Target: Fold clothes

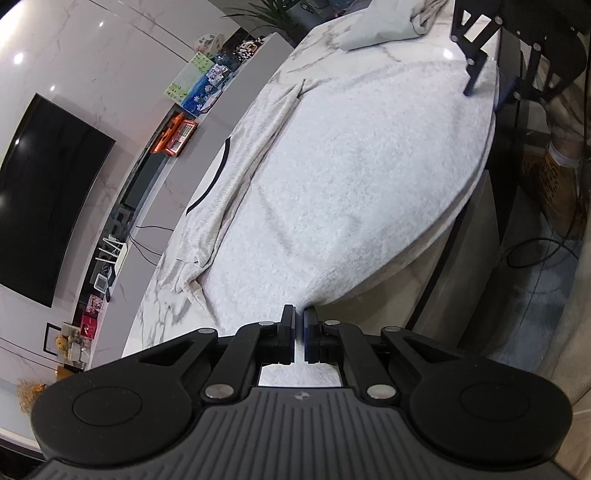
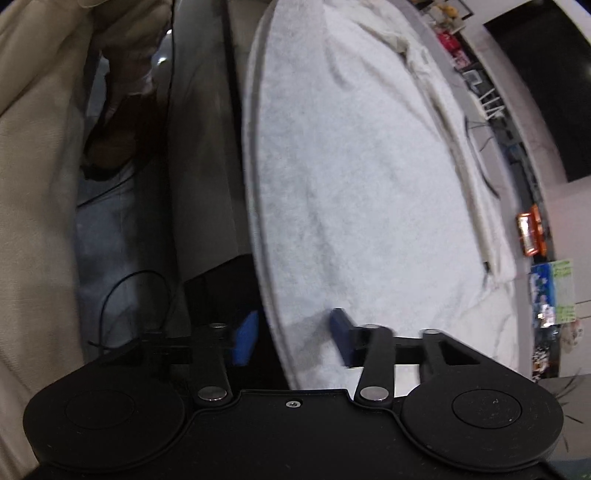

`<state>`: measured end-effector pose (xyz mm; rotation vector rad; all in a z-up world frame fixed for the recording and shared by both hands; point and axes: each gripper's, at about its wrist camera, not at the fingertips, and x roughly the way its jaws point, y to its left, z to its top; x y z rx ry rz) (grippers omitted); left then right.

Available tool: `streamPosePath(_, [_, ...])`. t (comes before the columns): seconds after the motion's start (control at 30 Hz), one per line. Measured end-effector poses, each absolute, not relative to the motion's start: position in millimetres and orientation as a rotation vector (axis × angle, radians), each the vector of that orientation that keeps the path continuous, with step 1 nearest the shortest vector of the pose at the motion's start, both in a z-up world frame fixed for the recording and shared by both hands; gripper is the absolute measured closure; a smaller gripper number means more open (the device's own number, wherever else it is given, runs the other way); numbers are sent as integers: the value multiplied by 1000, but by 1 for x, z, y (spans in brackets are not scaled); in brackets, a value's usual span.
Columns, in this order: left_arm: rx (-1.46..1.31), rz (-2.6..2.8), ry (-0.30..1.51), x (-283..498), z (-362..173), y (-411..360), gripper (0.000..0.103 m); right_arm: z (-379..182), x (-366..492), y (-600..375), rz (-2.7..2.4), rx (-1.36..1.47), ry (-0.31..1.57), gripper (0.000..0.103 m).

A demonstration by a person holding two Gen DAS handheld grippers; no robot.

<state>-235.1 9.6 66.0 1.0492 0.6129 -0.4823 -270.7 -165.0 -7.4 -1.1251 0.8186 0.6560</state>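
A light grey fleecy garment [image 1: 351,166] lies spread flat over the white marble table [image 1: 159,314], one sleeve with a dark cuff trim [image 1: 210,184] folded along its left side. My left gripper [image 1: 299,309] is shut on the garment's near corner at the table edge. My right gripper [image 1: 482,96] shows at the far right edge of the cloth. In the right wrist view this gripper [image 2: 294,317] stands open, its blue pads [image 2: 245,338] on either side of the garment's hem [image 2: 273,295], one over the cloth [image 2: 369,166] and one off the table.
A second pale garment [image 1: 380,26] lies bunched at the table's far end. A person's leg and patterned slipper [image 1: 550,184] stand right of the table, with cables [image 1: 535,251] on the floor. A TV [image 1: 44,199] and a cluttered shelf [image 1: 177,136] line the left wall.
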Motion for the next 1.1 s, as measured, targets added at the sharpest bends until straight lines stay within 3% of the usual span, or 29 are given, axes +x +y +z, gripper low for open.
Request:
streamPosePath(0.07, [1047, -478, 608, -235, 69, 10, 100, 0, -267, -169, 649, -1084, 829, 98])
streamPosePath(0.13, [1044, -474, 603, -234, 72, 10, 100, 7, -266, -172, 626, -1086, 804, 99])
streamPosePath(0.5, [1031, -451, 574, -233, 90, 12, 100, 53, -280, -184, 540, -1058, 708, 101])
streamPosePath(0.7, [1044, -441, 530, -235, 125, 17, 100, 98, -284, -185, 492, -1037, 675, 101])
streamPosePath(0.93, [976, -368, 516, -177, 159, 7, 100, 137, -227, -186, 399, -1022, 613, 101])
streamPosePath(1.1, [743, -320, 587, -99, 177, 2, 100, 142, -155, -191, 336, -989, 591, 101])
